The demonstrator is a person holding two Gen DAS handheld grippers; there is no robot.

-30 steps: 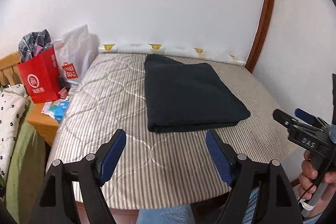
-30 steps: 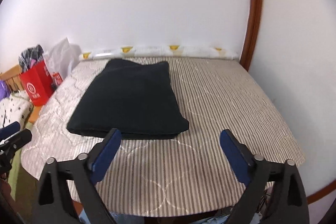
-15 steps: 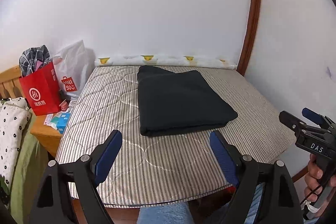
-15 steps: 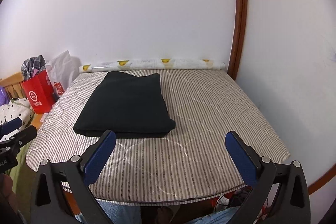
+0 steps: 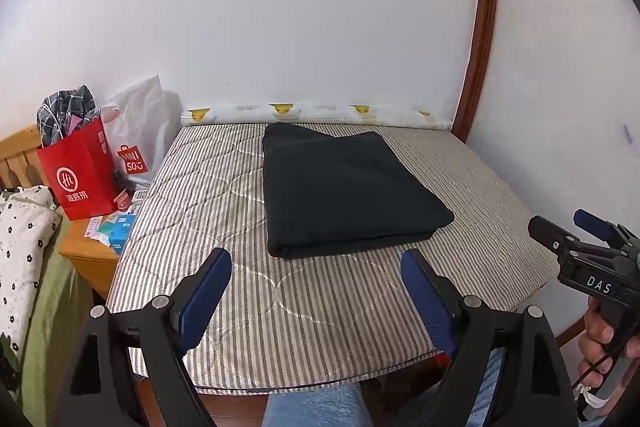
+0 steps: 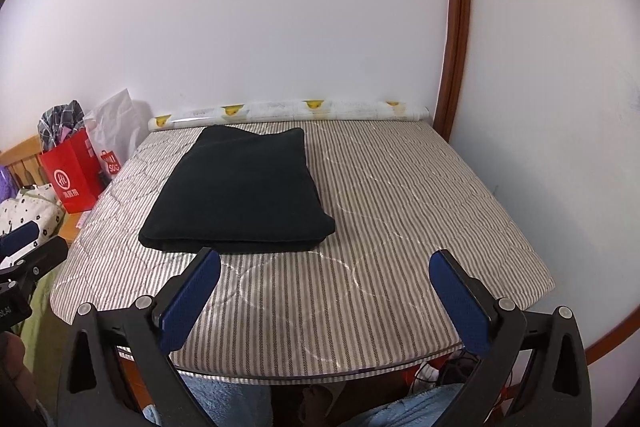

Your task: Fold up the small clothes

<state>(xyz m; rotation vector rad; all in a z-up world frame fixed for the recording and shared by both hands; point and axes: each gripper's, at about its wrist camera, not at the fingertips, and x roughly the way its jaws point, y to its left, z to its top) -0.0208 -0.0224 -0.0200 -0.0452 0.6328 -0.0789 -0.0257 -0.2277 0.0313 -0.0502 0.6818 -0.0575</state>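
Note:
A black garment (image 5: 344,187) (image 6: 244,191) lies folded into a neat rectangle on the striped quilted table cover (image 5: 304,299) (image 6: 400,211), toward its far left. My left gripper (image 5: 316,279) hovers open over the cover's near part, short of the garment's front edge, with nothing between its blue pads. My right gripper (image 6: 326,279) is open too, held near the front edge to the right of the garment, and empty. The right gripper (image 5: 576,231) also shows at the right edge of the left wrist view, held by a hand (image 5: 600,331).
A red paper bag (image 5: 80,171) and a white plastic bag (image 5: 140,135) stand on a wooden side table (image 5: 88,251) at the left. A printed roll (image 6: 288,111) lies along the far wall. A spotted cloth (image 5: 20,227) lies at the left.
Both grippers have pulled back toward the near edge and risen slightly, so the garment looks smaller and farther off. The left jaws stand a little wider than a second ago.

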